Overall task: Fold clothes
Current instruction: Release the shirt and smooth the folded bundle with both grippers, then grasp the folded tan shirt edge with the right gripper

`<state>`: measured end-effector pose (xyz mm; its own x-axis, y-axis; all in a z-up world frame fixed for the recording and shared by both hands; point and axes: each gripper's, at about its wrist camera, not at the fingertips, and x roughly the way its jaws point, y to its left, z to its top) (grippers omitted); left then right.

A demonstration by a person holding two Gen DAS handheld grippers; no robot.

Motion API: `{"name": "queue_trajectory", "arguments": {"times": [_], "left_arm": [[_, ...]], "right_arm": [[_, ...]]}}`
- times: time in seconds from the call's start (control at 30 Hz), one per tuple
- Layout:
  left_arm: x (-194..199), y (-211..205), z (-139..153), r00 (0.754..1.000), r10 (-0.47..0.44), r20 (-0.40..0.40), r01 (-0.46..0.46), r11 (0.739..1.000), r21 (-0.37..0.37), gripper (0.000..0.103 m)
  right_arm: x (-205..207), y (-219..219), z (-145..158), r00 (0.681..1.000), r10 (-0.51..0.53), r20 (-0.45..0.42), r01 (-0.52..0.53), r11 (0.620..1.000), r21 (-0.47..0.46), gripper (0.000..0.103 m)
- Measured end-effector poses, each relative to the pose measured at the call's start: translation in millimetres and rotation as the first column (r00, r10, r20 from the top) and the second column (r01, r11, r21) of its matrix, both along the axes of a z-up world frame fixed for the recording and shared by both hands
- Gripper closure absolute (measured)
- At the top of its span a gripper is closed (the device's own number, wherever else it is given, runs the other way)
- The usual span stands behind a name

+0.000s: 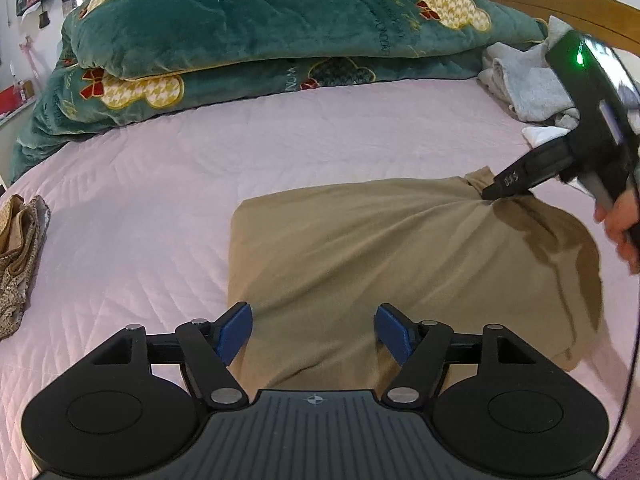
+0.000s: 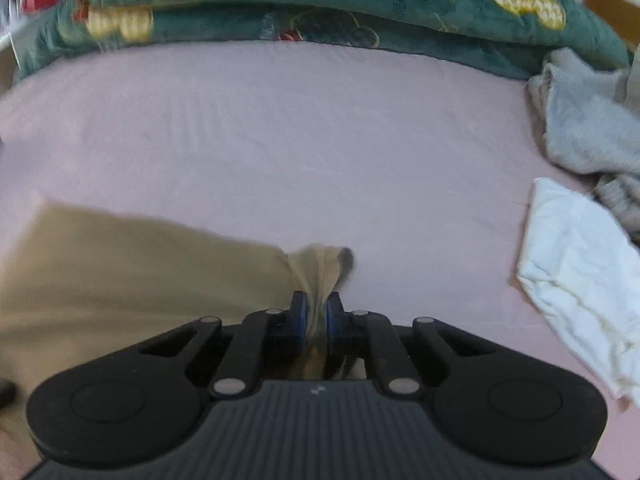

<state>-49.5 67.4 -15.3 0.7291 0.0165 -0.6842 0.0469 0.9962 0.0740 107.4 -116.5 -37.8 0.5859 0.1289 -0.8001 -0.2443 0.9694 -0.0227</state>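
Tan garment (image 1: 400, 256) lies on the pink bed cover (image 1: 160, 208), near the front edge, already folded into a rough rectangle with many soft wrinkles. Its far right corner is bunched into a small tuft.

Right gripper (image 2: 316, 316) pinches that tuft: the 2 blue pads are pressed close together with a thin band of tan cloth between them, and the cloth fans out beyond the tips. In the left wrist view the same gripper (image 1: 490, 194) comes in from the right and meets the corner, with a person's hand (image 1: 618, 220) on its handle.

Left gripper (image 1: 314, 330) hangs over the near edge of the garment with its blue pads spread wide. Tan cloth shows in the gap, but I see no pad pressing on it, so it holds nothing.

I judge the step in hand to be taking 2 corners for the next fold. To do it well, the left gripper should go down on the near edge and close on all layers, not only the top one. Then both grippers should lift together and keep the edge tight, so the wrinkles pull flat. If the right one pulls alone, the folded layers may slide apart.

Green quilt (image 1: 248, 32) is at the back, and grey clothes (image 1: 520, 84) and a white cloth (image 2: 576, 264) wait at the right.
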Motion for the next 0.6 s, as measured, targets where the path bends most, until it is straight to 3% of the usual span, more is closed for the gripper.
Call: {"name": "queue_trajectory", "arguments": {"times": [0.03,0.07,0.17,0.23,0.3,0.43,0.53,0.57,0.6], "left_arm": [[-3,2,2,1.000,0.003,0.003,-0.003,1.000,-0.003,0.032],[-6,4,4,1.000,0.010,0.008,-0.010,1.000,-0.005,0.032],[-12,15,8,0.998,0.059,0.020,-0.058,0.998,-0.028,0.032],[-14,22,9,0.995,0.095,0.022,-0.093,0.993,-0.067,0.032],[-17,28,9,0.991,0.130,0.026,-0.127,0.988,-0.092,0.032],[-21,34,5,0.984,0.177,0.012,-0.174,0.975,-0.138,0.032],[-23,33,4,0.986,0.167,-0.005,-0.166,0.976,-0.144,0.032],[-25,32,5,0.987,0.160,-0.003,-0.160,0.979,-0.126,0.032],[-28,32,6,0.988,0.157,0.001,-0.156,0.982,-0.109,0.032]], "right_arm": [[-5,-7,6,1.000,-0.012,0.007,0.012,0.999,0.050,0.087],[-9,-14,12,1.000,-0.025,0.013,0.024,0.995,0.100,0.078],[-31,-40,31,0.999,-0.037,0.026,0.031,0.979,0.201,0.024],[-54,-56,41,0.998,-0.050,0.049,0.038,0.976,0.216,0.010],[-78,-71,41,0.998,-0.060,0.019,0.053,0.968,0.247,0.006],[-106,-71,3,0.992,-0.057,-0.110,0.083,0.965,0.249,0.006],[-113,-62,-28,0.988,-0.055,-0.147,0.094,0.957,0.273,0.022],[-116,-61,-28,0.990,-0.048,-0.129,0.083,0.956,0.282,0.035],[-119,-60,-26,0.993,-0.041,-0.109,0.071,0.956,0.285,0.065]]}}
